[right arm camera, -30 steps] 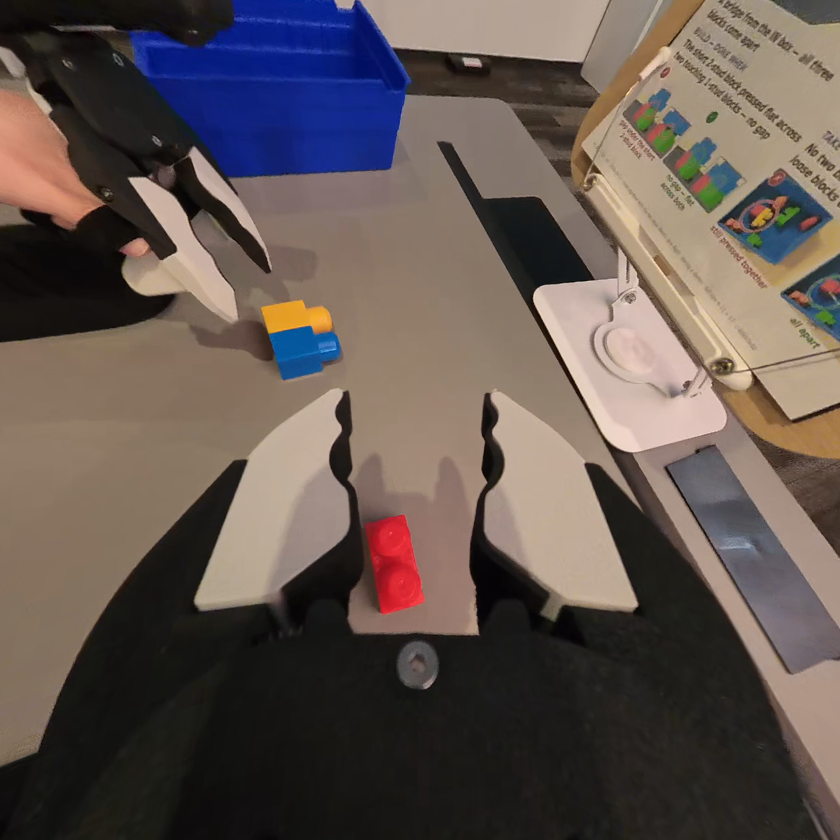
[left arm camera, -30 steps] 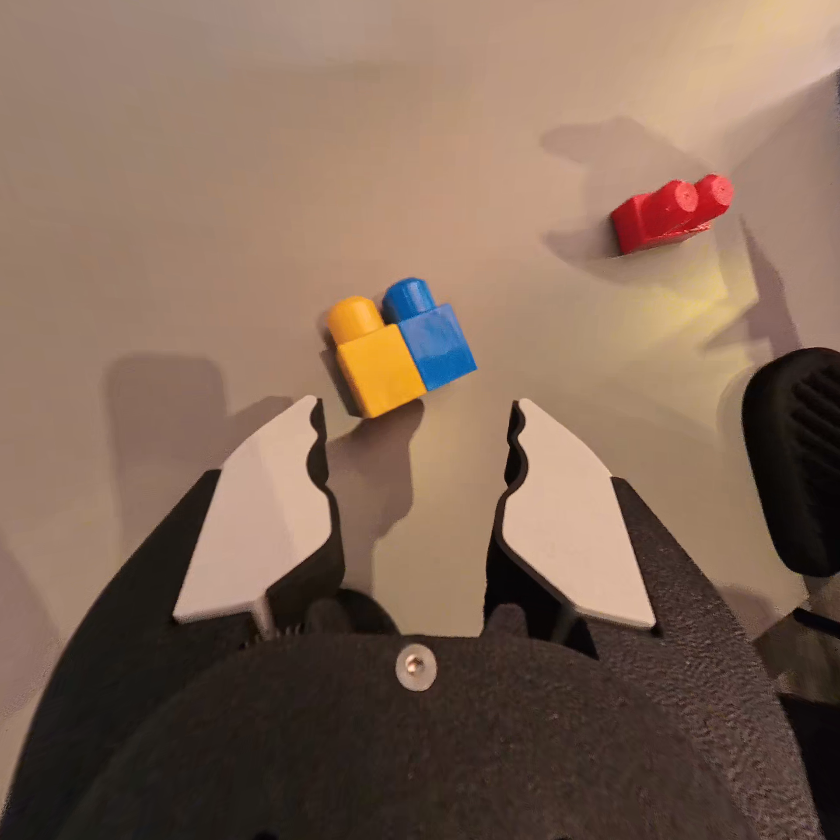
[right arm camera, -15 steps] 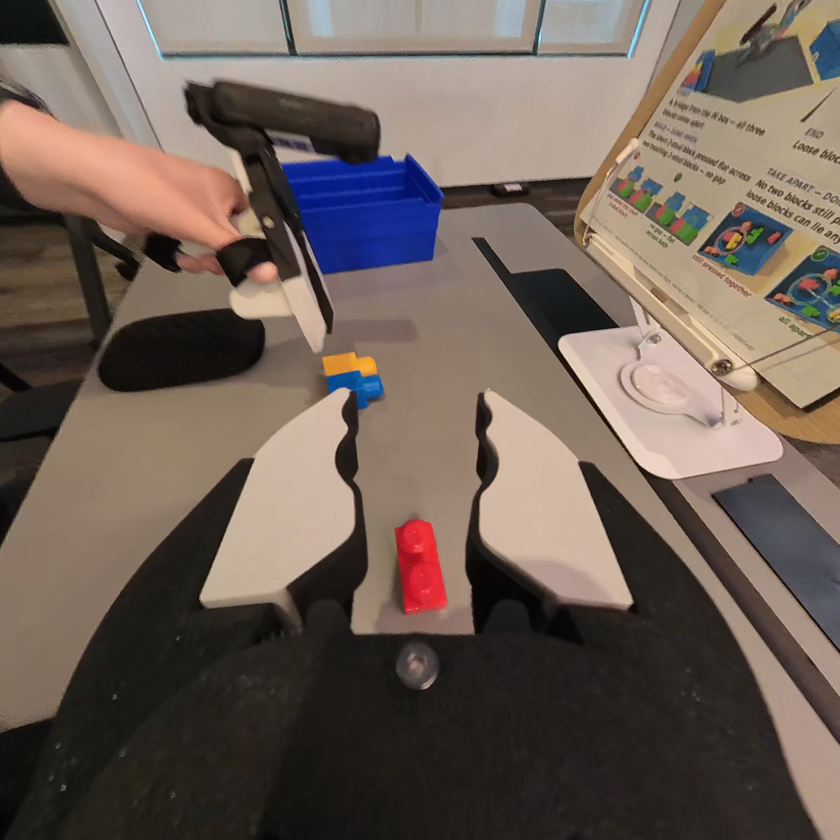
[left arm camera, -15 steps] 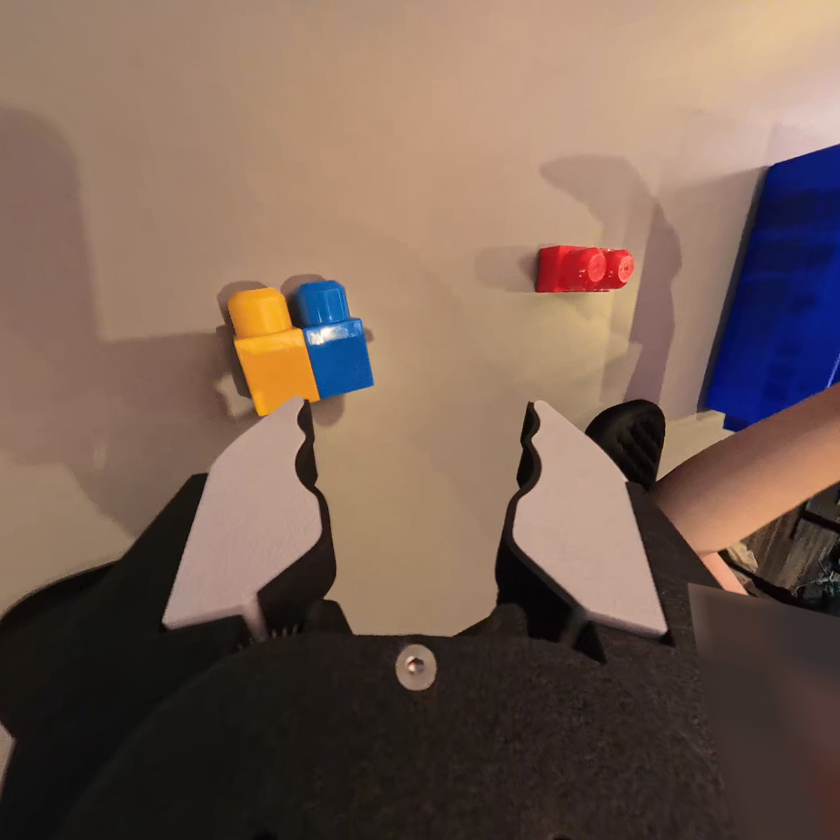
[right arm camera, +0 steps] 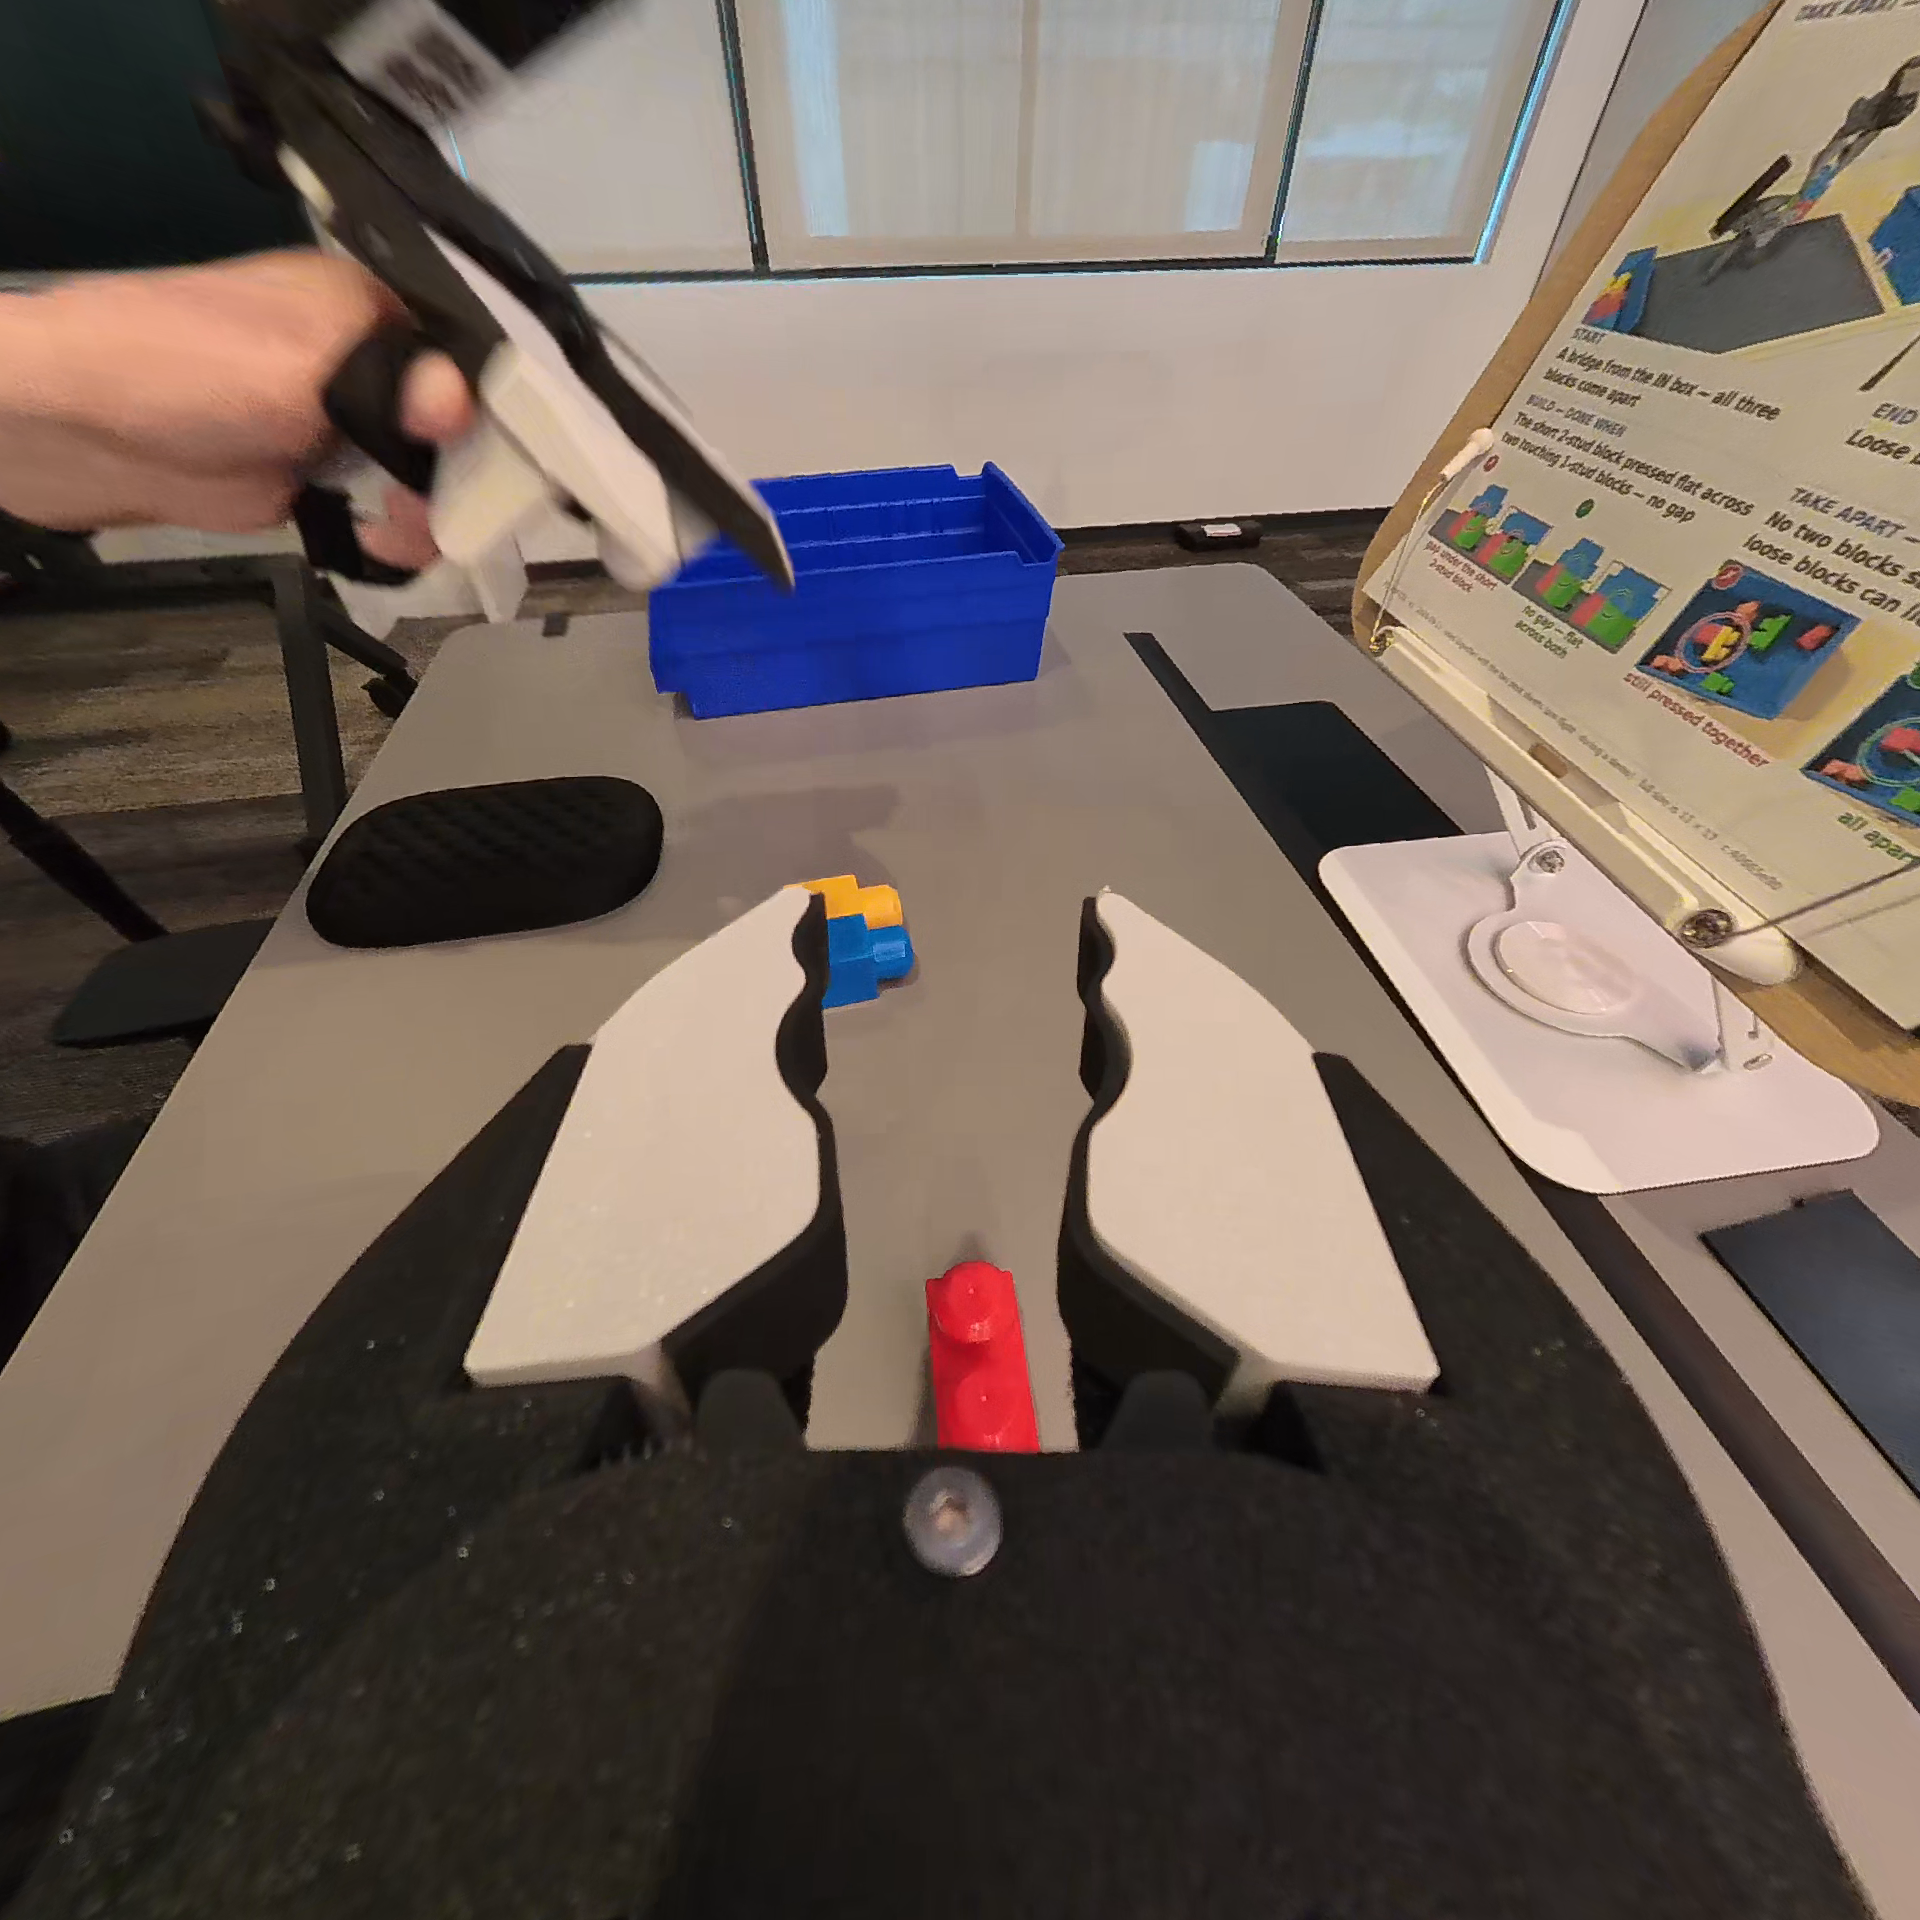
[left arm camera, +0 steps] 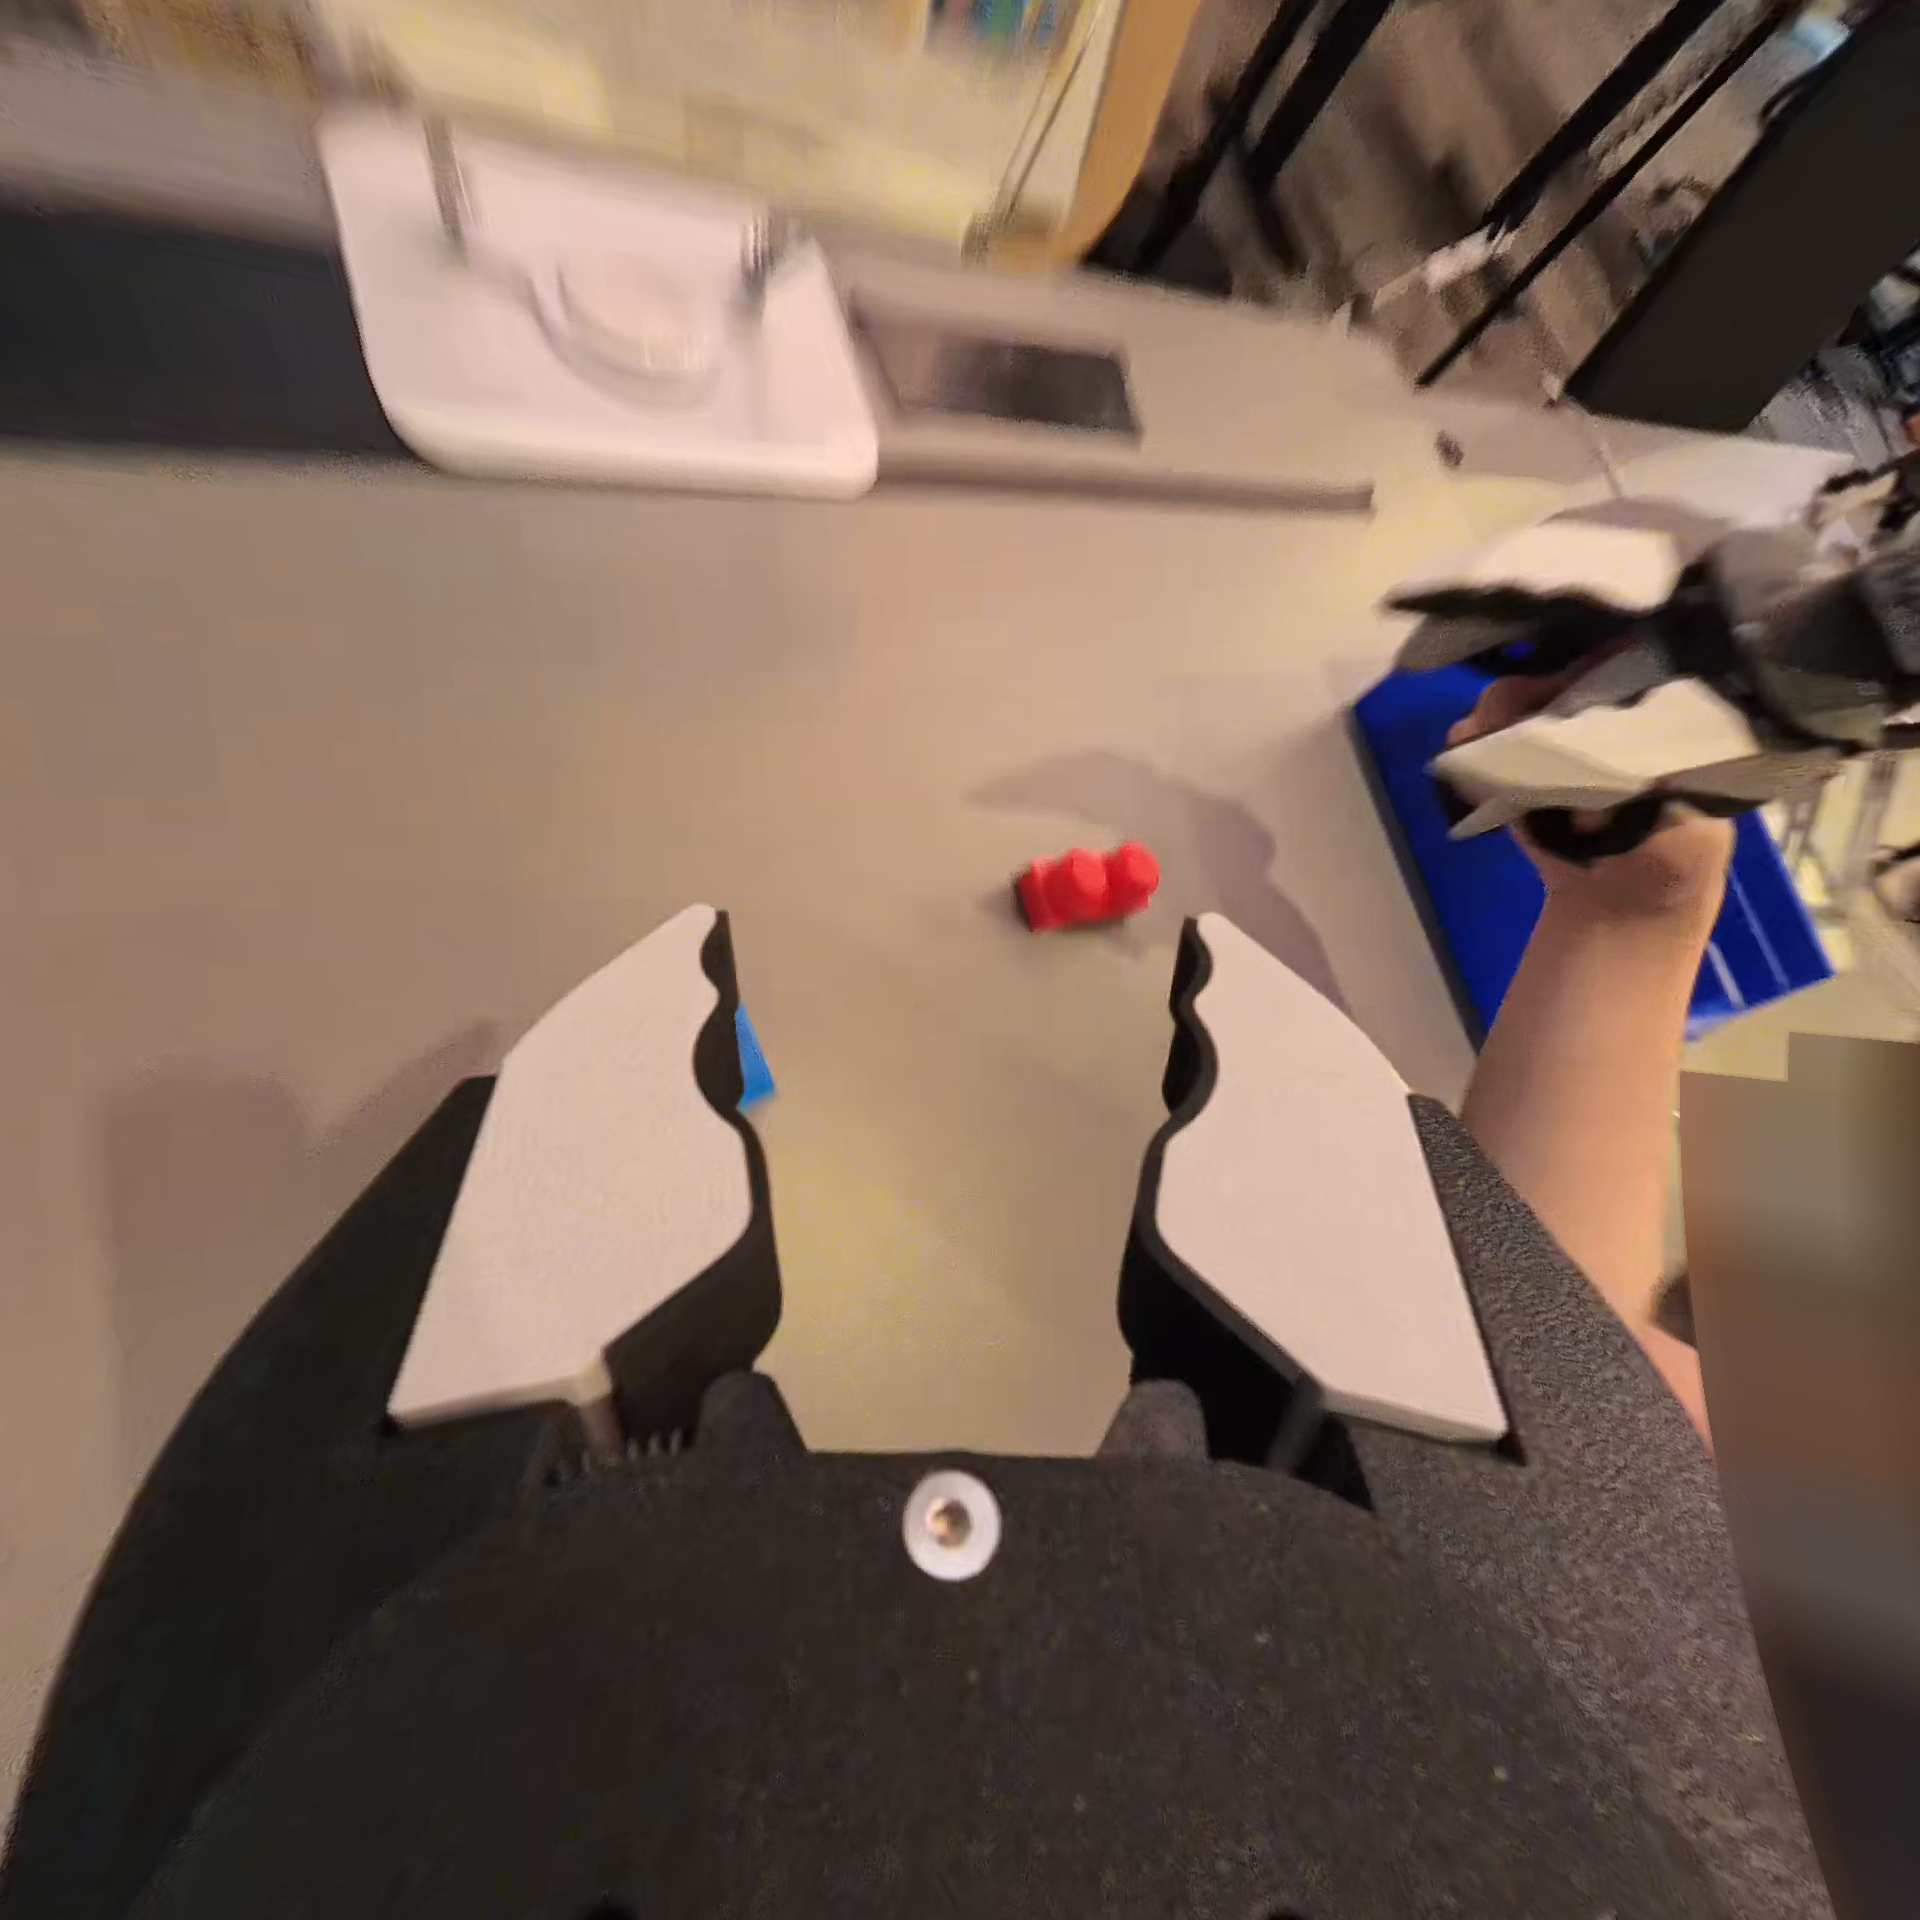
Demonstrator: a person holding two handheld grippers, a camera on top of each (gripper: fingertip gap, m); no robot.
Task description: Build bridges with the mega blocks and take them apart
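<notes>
A red two-stud block (right arm camera: 977,1361) lies on the grey table (right arm camera: 987,790), below and between the bases of my right gripper's fingers. My right gripper (right arm camera: 948,914) is open and empty above it. A yellow block (right arm camera: 857,899) and a blue block (right arm camera: 868,961) lie side by side on their sides farther ahead. My left gripper (left arm camera: 951,935) is open and empty, held high in the air at the upper left of the right wrist view (right arm camera: 727,540). The left wrist view, blurred, shows the red block (left arm camera: 1086,885), a sliver of the blue block (left arm camera: 753,1060) and my right gripper (left arm camera: 1423,696).
A blue bin (right arm camera: 862,603) stands at the table's far end. A black pad (right arm camera: 488,868) lies at the left. A white stand (right arm camera: 1590,1018) holding an instruction board (right arm camera: 1714,468) is at the right. A blue bin (left arm camera: 1507,914) shows behind my right hand (left arm camera: 1621,904). My right gripper's tips are some 15 cm from the red two-stud block (right arm camera: 977,1361). The left camera catches it too, in the left wrist view (left arm camera: 1121,876).
My left gripper has risen away from the yellow and blue pair and swung round toward the red block. My right gripper has tilted up over the red block. Both stay open.
</notes>
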